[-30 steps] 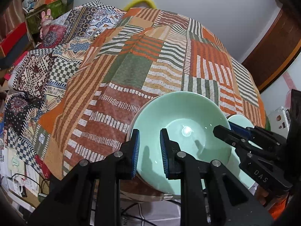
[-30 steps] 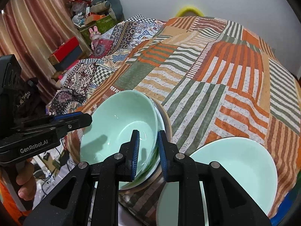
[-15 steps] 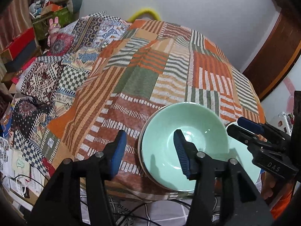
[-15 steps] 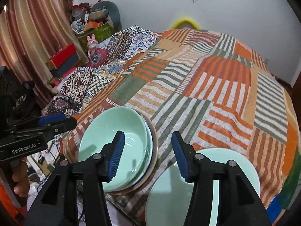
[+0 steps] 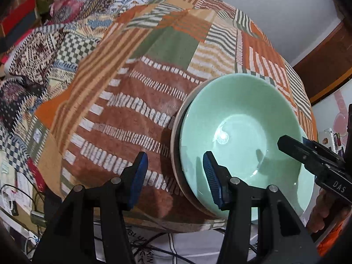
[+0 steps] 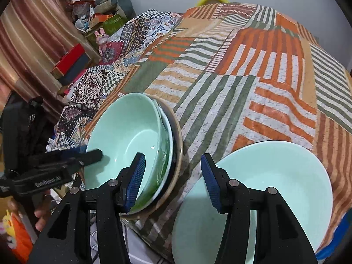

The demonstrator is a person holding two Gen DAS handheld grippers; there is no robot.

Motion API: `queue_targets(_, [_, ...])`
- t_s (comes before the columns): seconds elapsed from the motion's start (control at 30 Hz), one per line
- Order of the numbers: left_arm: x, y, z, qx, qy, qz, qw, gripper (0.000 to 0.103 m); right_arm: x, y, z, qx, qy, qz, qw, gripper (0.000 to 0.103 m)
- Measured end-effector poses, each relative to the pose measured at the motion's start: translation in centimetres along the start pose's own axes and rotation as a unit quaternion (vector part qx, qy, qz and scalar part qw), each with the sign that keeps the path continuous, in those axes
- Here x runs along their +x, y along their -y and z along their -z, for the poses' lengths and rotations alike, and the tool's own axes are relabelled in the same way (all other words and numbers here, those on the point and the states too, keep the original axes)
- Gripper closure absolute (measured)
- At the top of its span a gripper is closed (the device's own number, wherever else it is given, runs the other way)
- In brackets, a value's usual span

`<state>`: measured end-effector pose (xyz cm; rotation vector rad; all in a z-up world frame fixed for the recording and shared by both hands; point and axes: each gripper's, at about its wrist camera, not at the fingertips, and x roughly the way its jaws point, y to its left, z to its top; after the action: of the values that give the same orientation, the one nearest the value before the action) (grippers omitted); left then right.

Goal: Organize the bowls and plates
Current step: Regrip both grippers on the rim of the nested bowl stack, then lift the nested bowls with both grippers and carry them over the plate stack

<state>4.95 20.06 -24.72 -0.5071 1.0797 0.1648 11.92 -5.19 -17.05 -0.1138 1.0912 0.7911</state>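
A mint-green bowl (image 5: pixel 237 132) sits on top of a stack of dishes with a tan-rimmed plate (image 5: pixel 176 140) at the bottom, near the front edge of the patchwork cloth. My left gripper (image 5: pixel 175 171) is open and empty, its jaws astride the stack's left rim. In the right wrist view the same stack (image 6: pixel 129 140) is at left and a second mint-green bowl (image 6: pixel 264 189) lies at right. My right gripper (image 6: pixel 172 175) is open and empty, over the gap between the stack and the second bowl.
A patchwork striped cloth (image 6: pixel 242 70) covers the round table. Patterned blankets (image 5: pixel 44 44), boxes and toys lie at the left. Cables and a white sheet (image 5: pixel 154 248) lie below the table's front edge. A wooden door (image 5: pixel 325 61) is at the right.
Both grippers have let go of the bowl's rim and opened wide. The bowl now rests on the stack. Both grippers then came back down closer to the dishes.
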Motion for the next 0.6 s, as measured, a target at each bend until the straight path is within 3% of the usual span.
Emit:
queue_targets(0.27, [1.4,0.2,-0.5,-0.005,-0.009,0.011,0.9999,0.056,1.3,0.2,-0.2,0.011,-0.013,-0.010,1.000,0.071])
queue_targets(0.37, [1.7,0.7,-0.7,0.000,-0.012,0.016,0.9998,0.062,1.8,0.2,-0.2,0.013,-0.016,-0.008,1.000,0.076])
queue_targets(0.43, [1.8,1.3,-0.7,0.007,-0.015,0.024,0.9996,0.068,1.9,0.0,-0.1,0.010,-0.015,-0.003,1.000,0.076])
queue_targets(0.6, [1.7,1.7,-0.7,0.013,-0.009,0.011,0.9998,0.068,1.9,0.0,-0.2,0.005,-0.019,0.002,1.000,0.076])
